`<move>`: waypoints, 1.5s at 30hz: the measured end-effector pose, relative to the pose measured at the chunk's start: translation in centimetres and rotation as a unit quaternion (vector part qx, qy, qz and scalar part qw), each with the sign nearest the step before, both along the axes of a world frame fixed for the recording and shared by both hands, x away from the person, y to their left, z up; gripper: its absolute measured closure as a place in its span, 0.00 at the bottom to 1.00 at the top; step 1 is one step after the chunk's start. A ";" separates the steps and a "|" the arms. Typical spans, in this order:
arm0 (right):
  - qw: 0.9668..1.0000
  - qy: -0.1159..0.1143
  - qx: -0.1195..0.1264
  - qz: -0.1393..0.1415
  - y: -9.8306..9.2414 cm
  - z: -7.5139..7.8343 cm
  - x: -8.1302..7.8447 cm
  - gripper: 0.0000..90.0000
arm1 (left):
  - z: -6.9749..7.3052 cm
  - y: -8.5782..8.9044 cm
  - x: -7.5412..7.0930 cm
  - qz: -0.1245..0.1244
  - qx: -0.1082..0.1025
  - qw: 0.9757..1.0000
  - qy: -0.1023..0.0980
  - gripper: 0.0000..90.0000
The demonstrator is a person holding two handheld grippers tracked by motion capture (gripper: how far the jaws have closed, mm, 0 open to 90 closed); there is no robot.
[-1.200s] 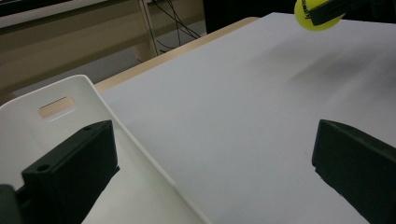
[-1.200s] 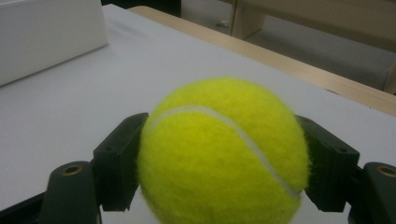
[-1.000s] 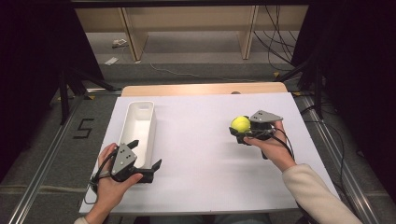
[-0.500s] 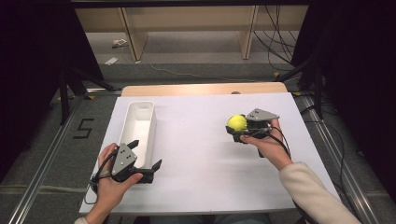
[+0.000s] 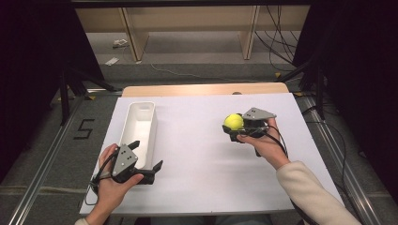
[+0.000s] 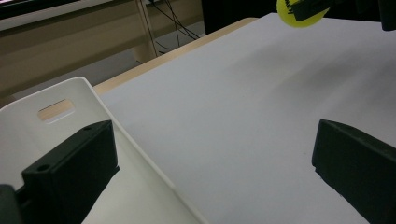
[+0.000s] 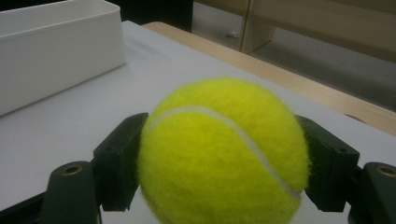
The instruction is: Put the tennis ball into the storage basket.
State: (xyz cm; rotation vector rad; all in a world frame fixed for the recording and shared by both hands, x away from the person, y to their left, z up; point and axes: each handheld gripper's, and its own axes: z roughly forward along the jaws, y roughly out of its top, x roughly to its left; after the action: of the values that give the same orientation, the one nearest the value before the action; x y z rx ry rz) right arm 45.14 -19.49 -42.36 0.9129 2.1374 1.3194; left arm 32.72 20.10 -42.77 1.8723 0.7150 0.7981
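Right gripper pinches the tennis ball between both jaws, ball held above the right half of the white table, well apart from the white bin. Left gripper sits low at the table's near-left, jaws spread wide with nothing between them, one jaw over the bin's near end, the other over bare table.

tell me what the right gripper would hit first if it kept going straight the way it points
Probably the long white plastic bin: the right gripper, shut on the yellow tennis ball, points leftward across bare white tabletop toward it. Depth is unclear, so it might pass above the rim.
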 end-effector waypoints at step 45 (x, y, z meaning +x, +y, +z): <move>1.000 -0.006 0.009 0.014 2.1 0.6 0.4 0.29 | 0.2 0.2 0.1 -0.001 0.011 1.000 -0.014 0.00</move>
State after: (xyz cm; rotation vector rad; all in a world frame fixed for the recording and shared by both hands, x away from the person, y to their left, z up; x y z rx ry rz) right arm 45.55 -17.40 -41.74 0.8825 2.1401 1.3554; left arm 32.82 20.29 -42.55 1.8782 0.6901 0.8330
